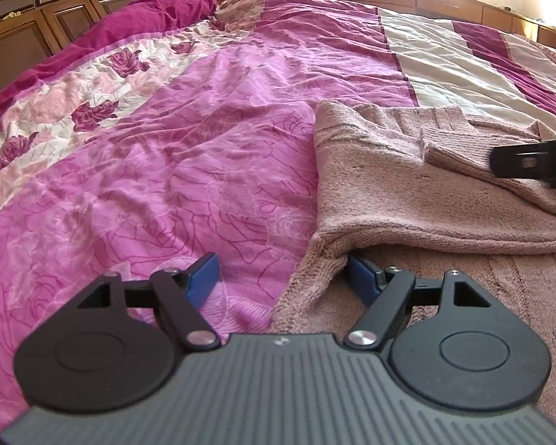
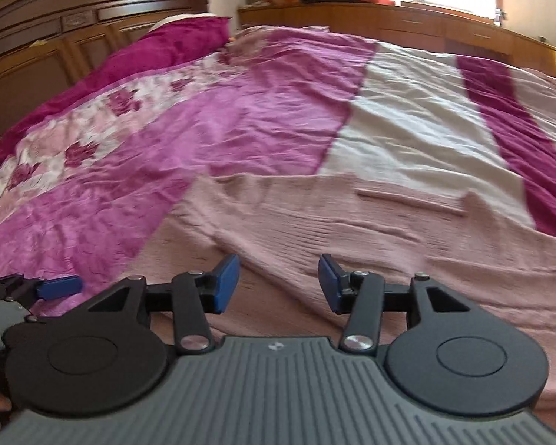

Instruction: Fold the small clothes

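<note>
A dusty-pink knitted sweater (image 1: 407, 193) lies on the near part of a bed, spread over a pink and magenta floral bedspread (image 1: 189, 141) that also carries a cream band and a dark magenta stripe toward the far side. The sweater is partly folded: one ribbed layer lies doubled back over the body of the garment, and its left edge forms a straight fold line against the bedspread.

Left gripper (image 1: 281, 278): jaws stand wide apart. The left blue pad hangs over bare bedspread; the right blue pad (image 1: 363, 278) sits tucked under the raised lower-left corner of the sweater, so that the knit drapes over it. The pads do not press on the cloth from both sides, so the corner is not clamped.

Right gripper (image 2: 278, 283): jaws parted, both blue pads hovering above the sweater's surface with only the knit visible in the gap and nothing pinched. The right wrist view is motion-blurred. In the left wrist view this gripper appears as a dark blurred shape at the right edge, over the folded ribbed layer.

Background: a carved wooden headboard (image 2: 74, 18) at the left, a magenta pillow (image 2: 174, 40) beneath it, low wooden cabinets (image 2: 407, 26) along the far wall, and a bright window behind them.
</note>
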`<state>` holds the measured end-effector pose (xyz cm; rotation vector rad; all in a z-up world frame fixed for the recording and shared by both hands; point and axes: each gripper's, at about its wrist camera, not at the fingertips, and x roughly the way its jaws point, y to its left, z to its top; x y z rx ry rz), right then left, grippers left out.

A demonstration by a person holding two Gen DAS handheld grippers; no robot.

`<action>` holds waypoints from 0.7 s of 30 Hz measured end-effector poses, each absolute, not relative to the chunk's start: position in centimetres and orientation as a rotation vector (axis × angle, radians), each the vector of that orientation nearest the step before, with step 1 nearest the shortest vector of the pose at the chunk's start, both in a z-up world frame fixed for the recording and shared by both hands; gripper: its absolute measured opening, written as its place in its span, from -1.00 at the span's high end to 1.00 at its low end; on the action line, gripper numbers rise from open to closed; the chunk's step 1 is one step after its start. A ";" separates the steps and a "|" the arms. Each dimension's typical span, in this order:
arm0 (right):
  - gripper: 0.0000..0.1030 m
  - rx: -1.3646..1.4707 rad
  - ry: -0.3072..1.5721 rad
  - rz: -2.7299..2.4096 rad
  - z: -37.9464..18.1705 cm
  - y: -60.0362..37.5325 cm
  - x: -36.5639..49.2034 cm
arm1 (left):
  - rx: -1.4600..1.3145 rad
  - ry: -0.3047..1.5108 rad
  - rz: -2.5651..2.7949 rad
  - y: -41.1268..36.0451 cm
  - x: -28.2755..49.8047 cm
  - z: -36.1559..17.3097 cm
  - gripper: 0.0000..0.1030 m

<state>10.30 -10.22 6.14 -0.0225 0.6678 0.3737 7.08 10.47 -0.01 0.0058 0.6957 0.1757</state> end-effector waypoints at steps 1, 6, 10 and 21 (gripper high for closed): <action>-0.08 -0.022 0.675 0.379 5.9 -9.7 10.6 | 0.006 0.695 0.175 10.5 7.1 0.0 -0.47; -0.08 -0.041 0.702 0.365 4.4 -7.9 12.2 | 0.003 0.692 0.170 10.5 7.1 -0.1 -0.48; 0.59 -0.032 0.698 0.317 3.7 -8.3 12.9 | 0.007 0.695 0.164 10.5 6.9 0.3 -0.48; 0.87 0.030 0.552 0.294 7.7 -12.3 11.6 | -0.020 0.615 0.080 9.2 5.0 3.8 -0.49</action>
